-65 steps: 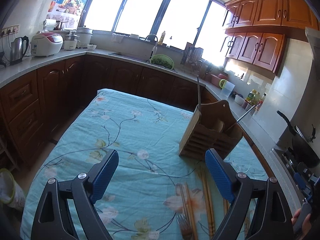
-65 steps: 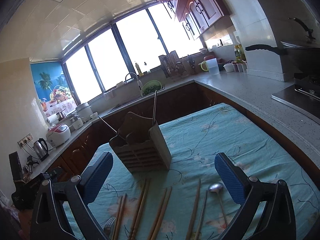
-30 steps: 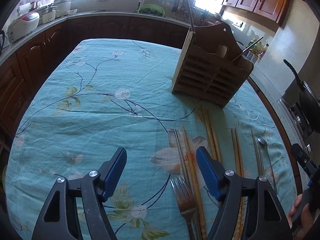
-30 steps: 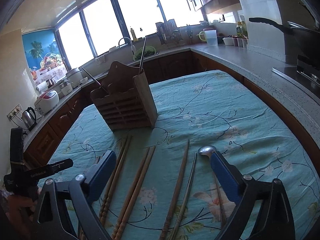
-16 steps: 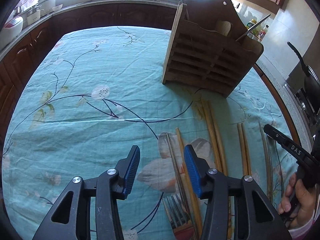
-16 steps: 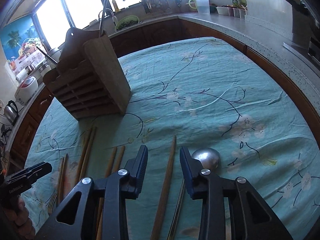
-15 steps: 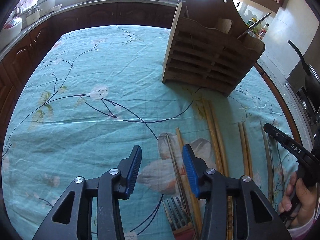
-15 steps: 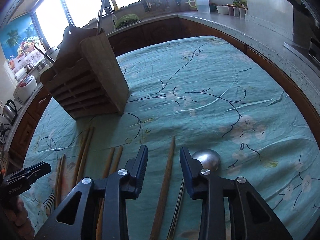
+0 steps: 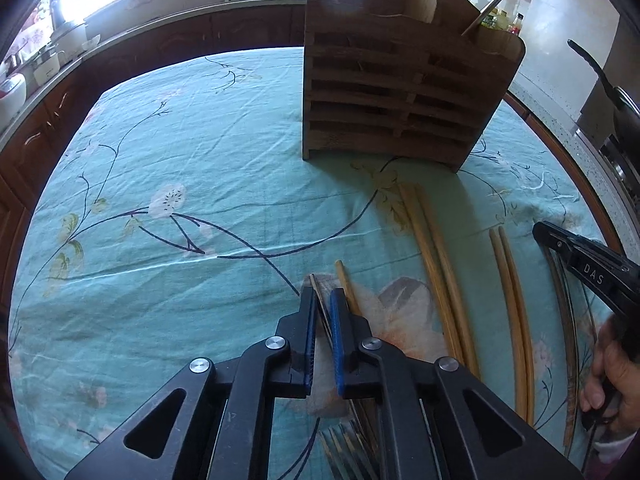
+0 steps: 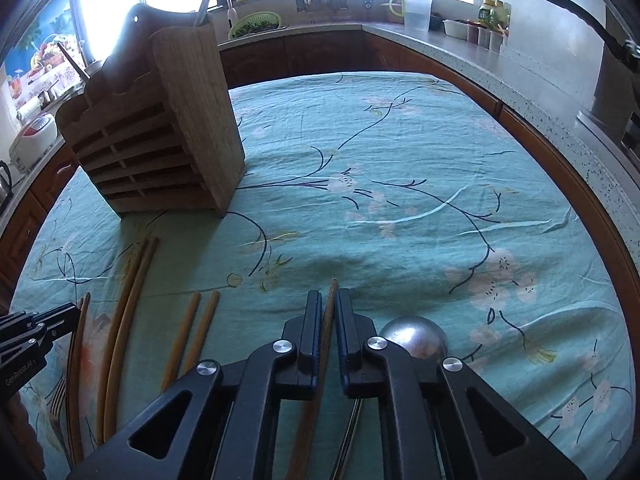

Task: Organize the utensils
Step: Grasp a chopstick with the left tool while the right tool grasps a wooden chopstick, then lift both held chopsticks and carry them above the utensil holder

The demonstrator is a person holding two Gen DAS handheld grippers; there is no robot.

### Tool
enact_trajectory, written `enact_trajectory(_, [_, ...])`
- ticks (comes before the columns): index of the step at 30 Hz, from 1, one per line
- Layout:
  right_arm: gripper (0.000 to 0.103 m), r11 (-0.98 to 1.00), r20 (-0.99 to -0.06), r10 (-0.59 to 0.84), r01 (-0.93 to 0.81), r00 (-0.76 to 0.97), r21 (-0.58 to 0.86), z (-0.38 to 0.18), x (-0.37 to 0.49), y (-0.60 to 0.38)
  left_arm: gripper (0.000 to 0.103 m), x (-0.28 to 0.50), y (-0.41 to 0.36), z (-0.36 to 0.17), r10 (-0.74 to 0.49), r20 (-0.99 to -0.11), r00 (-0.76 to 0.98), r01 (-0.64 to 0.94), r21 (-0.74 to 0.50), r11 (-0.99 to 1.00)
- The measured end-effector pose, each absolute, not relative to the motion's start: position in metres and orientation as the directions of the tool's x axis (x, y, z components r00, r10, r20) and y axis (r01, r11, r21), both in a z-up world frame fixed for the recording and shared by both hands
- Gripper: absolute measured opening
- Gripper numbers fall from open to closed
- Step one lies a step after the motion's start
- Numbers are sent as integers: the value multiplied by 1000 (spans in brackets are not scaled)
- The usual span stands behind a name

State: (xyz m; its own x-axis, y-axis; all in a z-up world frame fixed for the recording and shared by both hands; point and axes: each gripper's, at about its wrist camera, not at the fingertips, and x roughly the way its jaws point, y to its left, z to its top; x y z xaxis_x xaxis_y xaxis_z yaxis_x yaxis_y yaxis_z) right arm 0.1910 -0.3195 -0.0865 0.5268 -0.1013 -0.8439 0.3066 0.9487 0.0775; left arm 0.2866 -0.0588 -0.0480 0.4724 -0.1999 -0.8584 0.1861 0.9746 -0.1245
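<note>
Across the floral-clothed table (image 10: 400,208), your left gripper (image 9: 322,308) has just clamped the fork handle (image 9: 320,300) and your right gripper (image 10: 328,312) a chopstick (image 10: 329,320); both can lift toward the wooden holder (image 10: 160,128).

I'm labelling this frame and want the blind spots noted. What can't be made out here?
- Left wrist view: the metal fork is cut off by the bottom edge and partly hidden under the left tongs.
- Right wrist view: the handle of the round metal spoon is hidden behind the right tongs.
- Slatted wooden utensil holder: its contents are mostly hidden by its walls.
</note>
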Motion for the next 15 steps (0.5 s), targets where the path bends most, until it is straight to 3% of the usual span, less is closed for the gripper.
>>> enact_trajectory(6, [5, 933, -828, -21, 309, 561, 186, -76, 185, -322, 4, 287, -44, -42, -272, -846, 458, 164, -220, 962])
enact_trajectory(15, [5, 926, -737, 49, 247, 674, 287, -19, 157, -309, 2, 254, -14, 12, -391, -749, 535, 187, -346, 919])
